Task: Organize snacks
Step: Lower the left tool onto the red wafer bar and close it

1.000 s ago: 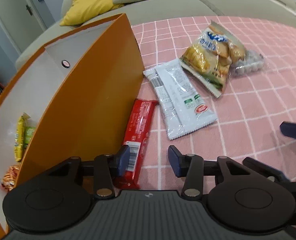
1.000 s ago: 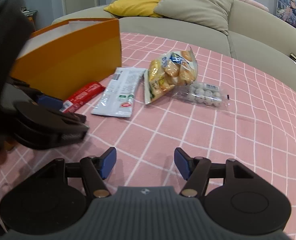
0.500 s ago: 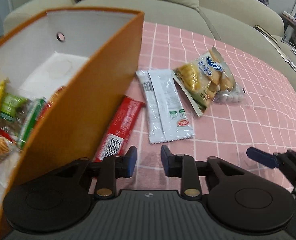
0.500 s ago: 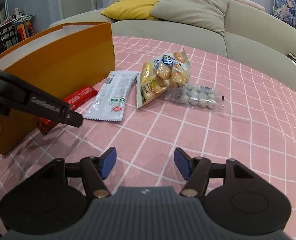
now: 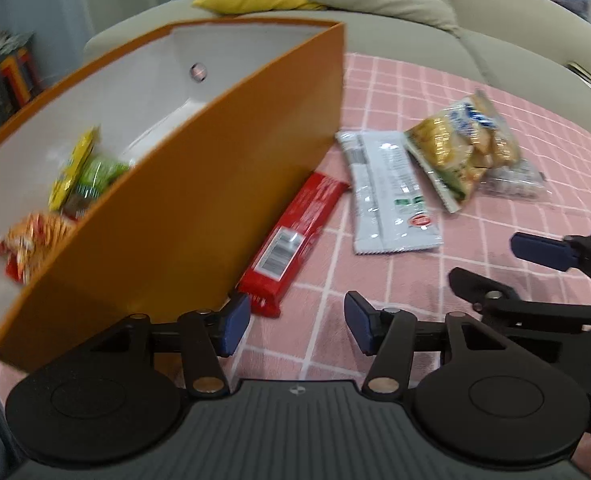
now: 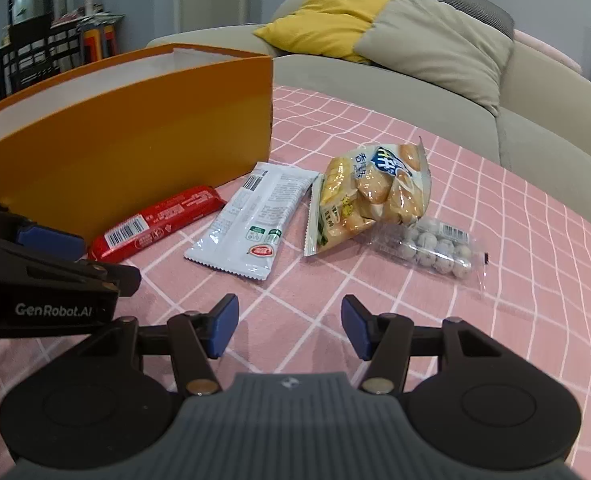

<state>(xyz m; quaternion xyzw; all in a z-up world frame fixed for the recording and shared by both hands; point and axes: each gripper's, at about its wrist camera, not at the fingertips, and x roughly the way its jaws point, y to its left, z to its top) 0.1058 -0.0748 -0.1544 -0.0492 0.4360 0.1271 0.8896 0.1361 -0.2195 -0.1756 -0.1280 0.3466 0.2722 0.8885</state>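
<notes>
An orange box (image 5: 199,200) (image 6: 135,136) with a white inside holds several snack packs (image 5: 71,184). A red bar (image 5: 295,236) (image 6: 155,224) lies along its near wall. Beside it lie a white packet (image 5: 387,192) (image 6: 259,220), a yellow biscuit bag (image 5: 459,148) (image 6: 371,196) and a clear pack of round sweets (image 5: 511,184) (image 6: 435,248). My left gripper (image 5: 297,328) is open and empty, just short of the red bar's near end. My right gripper (image 6: 289,330) is open and empty, over bare cloth in front of the white packet.
The snacks lie on a pink checked tablecloth (image 6: 535,240). A beige sofa (image 6: 535,92) with a yellow cushion (image 6: 327,20) and a grey cushion (image 6: 435,44) stands behind the table. Shelves and a chair (image 6: 35,56) stand at the far left.
My left gripper has opened wider and dropped back toward the red bar's near end. My right gripper has stayed open and has come a little closer to the snacks.
</notes>
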